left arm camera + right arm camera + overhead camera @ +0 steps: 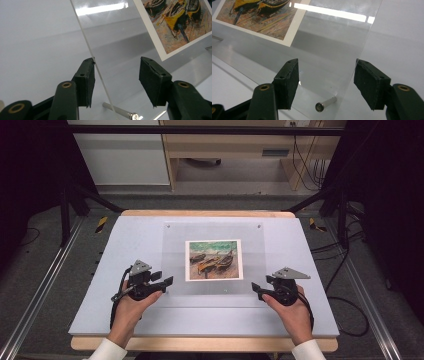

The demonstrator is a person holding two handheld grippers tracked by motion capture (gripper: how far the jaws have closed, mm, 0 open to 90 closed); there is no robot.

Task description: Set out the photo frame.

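The clear acrylic sheet (212, 257) lies over a boat picture (213, 260). The left gripper (167, 281) and the right gripper (256, 290) flank its near corners, jaws open, gripping nothing.

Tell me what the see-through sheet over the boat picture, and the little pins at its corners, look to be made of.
The clear sheet looks like acrylic, possibly glass: transparent, glossy, mirroring a ceiling light, with a thin bright edge. The corner pin looks like polished metal, silvery and shiny. The boat picture under the sheet seems to be printed paper with a white border.
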